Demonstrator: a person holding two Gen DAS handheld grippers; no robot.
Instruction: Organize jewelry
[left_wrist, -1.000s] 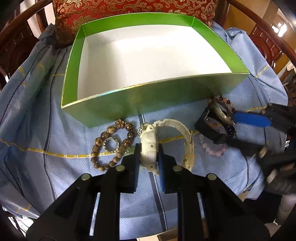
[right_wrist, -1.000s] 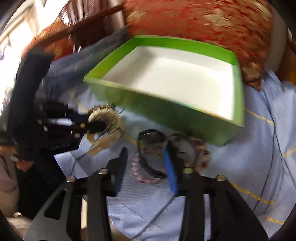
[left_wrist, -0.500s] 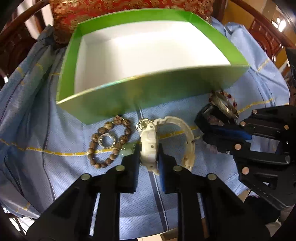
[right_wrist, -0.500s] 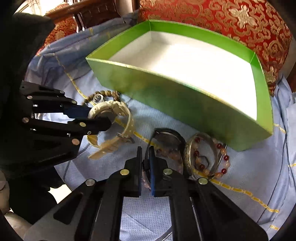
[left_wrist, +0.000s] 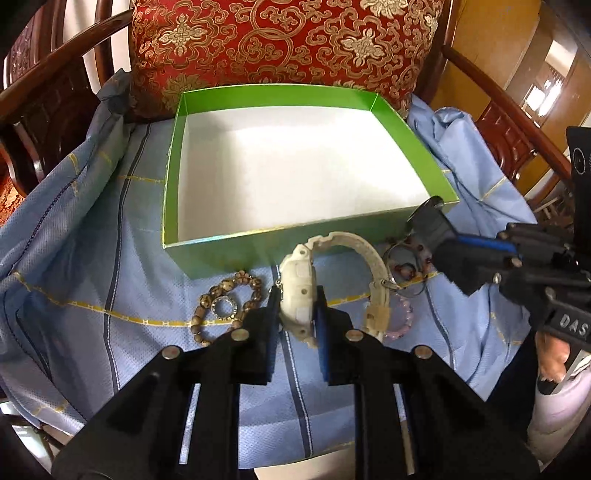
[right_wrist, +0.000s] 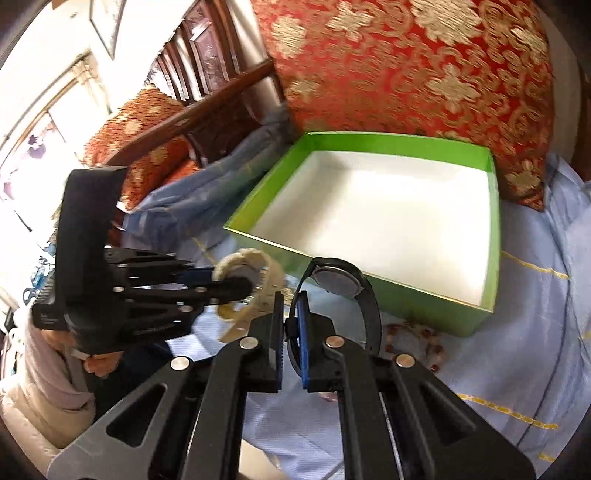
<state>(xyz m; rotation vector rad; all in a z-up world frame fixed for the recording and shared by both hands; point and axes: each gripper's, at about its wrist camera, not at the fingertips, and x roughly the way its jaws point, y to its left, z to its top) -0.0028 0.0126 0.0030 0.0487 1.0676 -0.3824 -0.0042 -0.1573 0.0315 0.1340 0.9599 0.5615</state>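
Note:
My left gripper (left_wrist: 296, 308) is shut on a white watch (left_wrist: 301, 284) and holds it above the blue cloth, in front of the green box (left_wrist: 236, 243). My right gripper (right_wrist: 290, 325) is shut on the strap of a black watch (right_wrist: 338, 280) and holds it lifted near the box's front wall (right_wrist: 406, 299). The box is open with a bare white floor. A brown bead bracelet (left_wrist: 240, 282) with a silver ring (left_wrist: 223, 307) inside it lies on the cloth. A pink bead bracelet (left_wrist: 400, 317) and a dark red bead bracelet (left_wrist: 408, 264) lie to the right.
The blue cloth (left_wrist: 74, 258) covers a wooden chair seat. A red and gold cushion (left_wrist: 280, 40) leans behind the box. Wooden armrests (left_wrist: 498, 99) curve on both sides. Red beads (right_wrist: 417, 334) lie under the box's near corner in the right wrist view.
Both grippers have risen, each lifting its watch off the cloth. The right gripper, open a second ago, closed on the black watch strap and raised it.

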